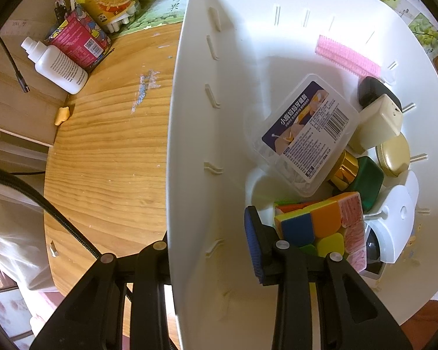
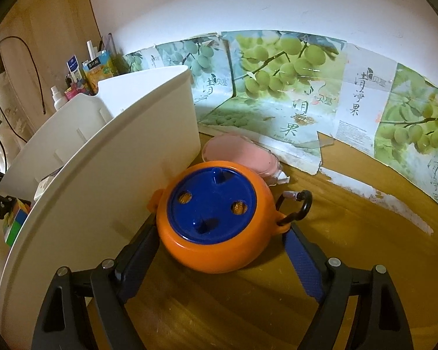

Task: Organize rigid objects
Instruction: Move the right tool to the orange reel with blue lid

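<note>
Risk assessment first. Right claw [image 2: 220,258] stands wide apart, one finger on each side of the orange reel [image 2: 216,218], and neither pad appears to press on the shell. The reel's rounded, glossy body could squirt out forward if the pads close low on its curve. Its left side lies touching or just beside the wall of the white bin [image 2: 108,157], so the left finger has little room and may catch that wall and shove the bin. The black carabiner [image 2: 302,207] at the reel's right could snag the right finger.

Left claw [image 1: 207,259] straddles the bin's near wall [image 1: 189,145], one finger inside and one outside. Whether the pads actually pinch the wall cannot be told. If they do not, the bin may slide on the counter [image 1: 108,145].

Orientation: the reel lies flat on the counter, right of the bin and near the pink case [image 2: 242,154]. Its blue disc face [image 2: 210,201] points up toward the camera. The body is round, with no marked long axis; the carabiner lug points right and far.

Inside the bin lie a Rubik's cube [image 1: 321,227], a floss pick box [image 1: 309,128] and a pink hair roller [image 1: 347,55].
</note>
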Demonstrator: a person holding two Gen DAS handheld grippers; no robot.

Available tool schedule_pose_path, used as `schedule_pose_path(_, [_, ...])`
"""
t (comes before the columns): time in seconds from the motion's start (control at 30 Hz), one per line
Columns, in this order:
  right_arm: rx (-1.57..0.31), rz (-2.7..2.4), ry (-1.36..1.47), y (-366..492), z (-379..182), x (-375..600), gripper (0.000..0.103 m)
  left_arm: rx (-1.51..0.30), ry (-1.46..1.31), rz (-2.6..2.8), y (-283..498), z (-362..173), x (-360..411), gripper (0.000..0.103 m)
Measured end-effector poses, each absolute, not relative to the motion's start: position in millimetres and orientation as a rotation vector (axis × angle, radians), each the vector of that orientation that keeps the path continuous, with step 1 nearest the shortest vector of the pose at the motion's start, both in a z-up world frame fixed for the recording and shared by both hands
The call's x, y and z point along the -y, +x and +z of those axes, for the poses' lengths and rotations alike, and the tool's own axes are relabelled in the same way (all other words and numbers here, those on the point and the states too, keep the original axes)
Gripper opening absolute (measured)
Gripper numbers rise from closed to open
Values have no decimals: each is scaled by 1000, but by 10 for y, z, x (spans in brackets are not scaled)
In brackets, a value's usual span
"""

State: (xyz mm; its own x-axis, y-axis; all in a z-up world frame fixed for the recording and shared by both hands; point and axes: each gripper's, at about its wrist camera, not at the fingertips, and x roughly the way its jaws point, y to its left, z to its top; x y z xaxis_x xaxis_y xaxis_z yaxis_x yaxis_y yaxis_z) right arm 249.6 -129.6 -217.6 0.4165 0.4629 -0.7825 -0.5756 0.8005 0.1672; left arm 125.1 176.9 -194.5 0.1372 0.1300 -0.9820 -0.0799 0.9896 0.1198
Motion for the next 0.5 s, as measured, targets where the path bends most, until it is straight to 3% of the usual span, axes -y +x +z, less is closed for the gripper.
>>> schedule_pose_path(0.1, [-940,647,-131,2490,-2171,1291,84,-1424,41,152,1245,-1939,-1783,36])
schedule_pose_path(0.17, [-941,666,-126,2479,-2156,1295,76,-1425,43,150,1241,-1939,-1789,36])
schedule_pose_path(0.5, [-973,629,-183,2431,-2089,1245,76,-1423,39,158,1209,-1939,-1786,36])
